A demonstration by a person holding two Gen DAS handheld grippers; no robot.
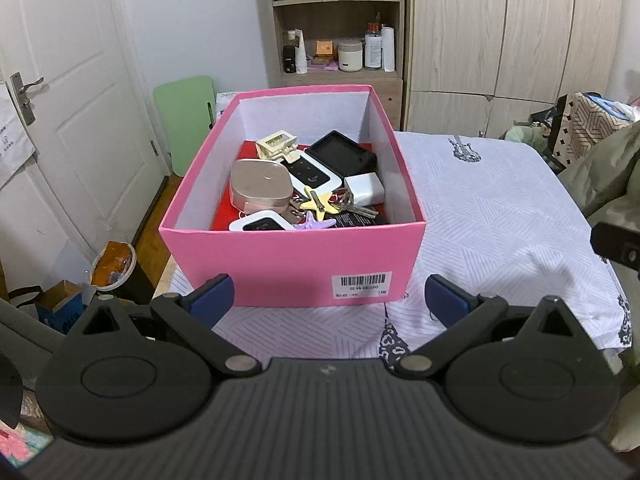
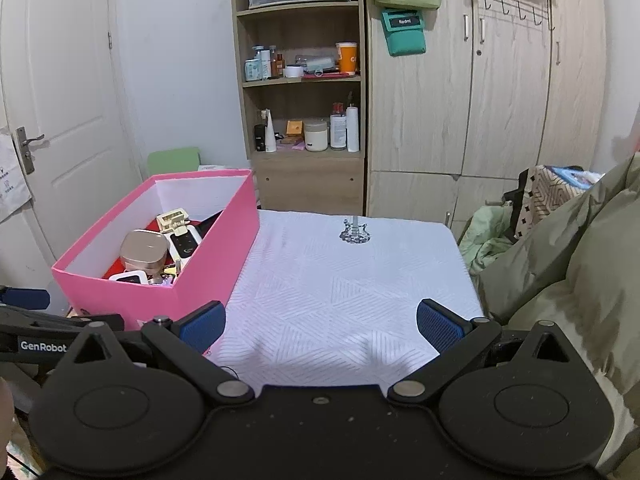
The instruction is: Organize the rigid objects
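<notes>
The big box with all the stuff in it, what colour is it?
Pink box, white inside; clearest in the left wrist view.

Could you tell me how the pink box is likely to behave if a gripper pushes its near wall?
The pink box looks like thin cardboard, so its wall may flex. It would probably slide, perhaps bunching the white cloth beneath. Its low, wide shape and the loose items inside make tipping unlikely.

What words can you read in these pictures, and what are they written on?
"GenRobot": on the black arm of the left gripper, seen from the right wrist.
"Redmi": on the teal pouch hanging on the wardrobe.
Barcode sticker on the pink box: its numbers are too small to read.
Orange cup on the shelf: lettering too blurred.
Bottles and jars on the shelf: labels too small.
</notes>
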